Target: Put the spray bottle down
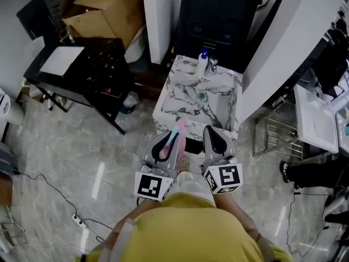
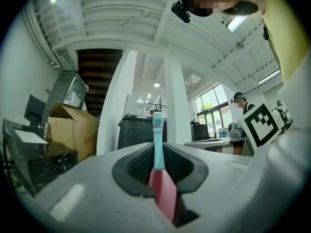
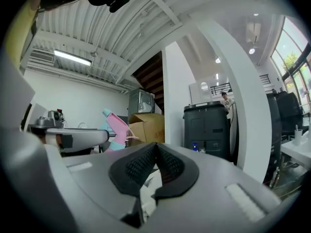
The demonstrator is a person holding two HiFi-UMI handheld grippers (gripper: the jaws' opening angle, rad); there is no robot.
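A pink and teal spray bottle [image 1: 175, 134] is clamped in my left gripper [image 1: 172, 137], which is shut on it. In the left gripper view the bottle [image 2: 157, 152] stands thin and upright between the dark pads [image 2: 141, 165], its teal top pointing forward. My right gripper [image 1: 214, 133] hangs beside it to the right, shut with nothing in it; its pads [image 3: 167, 166] meet at the tip. From the right gripper view the bottle [image 3: 116, 128] shows at the left. Both grippers hover over the floor just short of a marble-patterned counter [image 1: 183, 94].
A blue-capped bottle [image 1: 202, 62] and a small metal fitting stand at the counter's far edge. A black bin [image 1: 218, 15] is behind it, a black table [image 1: 82, 72] and cardboard box [image 1: 103, 10] to the left. White pillars flank the counter. A cable [image 1: 54, 195] lies on the floor.
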